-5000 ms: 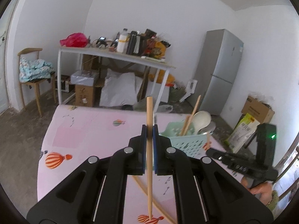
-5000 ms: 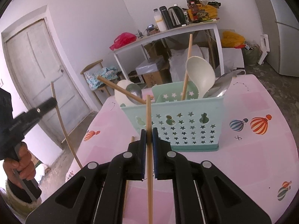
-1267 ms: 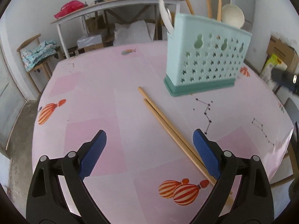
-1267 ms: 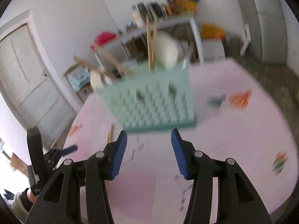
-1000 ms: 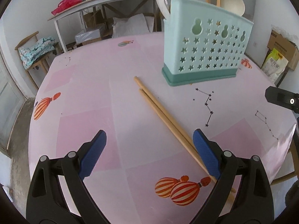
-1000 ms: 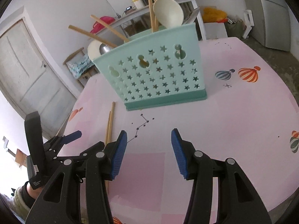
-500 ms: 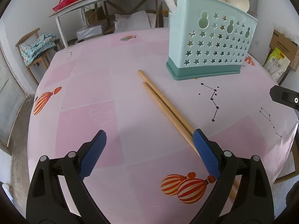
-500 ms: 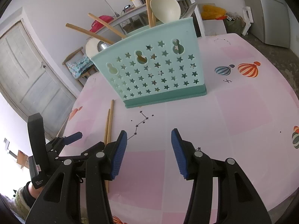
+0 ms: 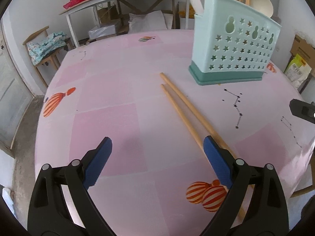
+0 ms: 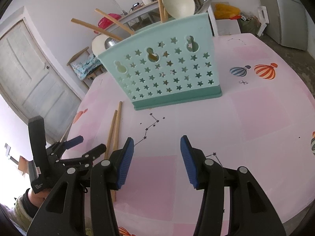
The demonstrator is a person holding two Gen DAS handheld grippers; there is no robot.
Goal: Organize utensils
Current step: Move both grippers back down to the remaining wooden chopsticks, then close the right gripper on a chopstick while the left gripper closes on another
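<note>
Two wooden chopsticks (image 9: 185,110) lie side by side on the pink tablecloth; they also show in the right wrist view (image 10: 115,125). A mint utensil basket (image 9: 234,53) with star holes stands behind them, holding chopsticks and spoons; it also shows in the right wrist view (image 10: 165,68). My left gripper (image 9: 157,155) is open and empty, low over the cloth, its right finger over the chopsticks' near part. My right gripper (image 10: 157,155) is open and empty, in front of the basket. The left gripper also shows in the right wrist view (image 10: 84,145).
The round table (image 9: 110,90) has a pink cloth with balloon prints. Behind it stand a white table (image 9: 126,2) with clutter, a wooden chair (image 9: 45,49) with cloth, boxes, a fridge (image 10: 289,13) and a door (image 10: 29,74).
Both grippers held a chopstick five seconds ago; now both are open and empty. In the last second the left gripper has moved slightly left and the right gripper slightly nearer the basket.
</note>
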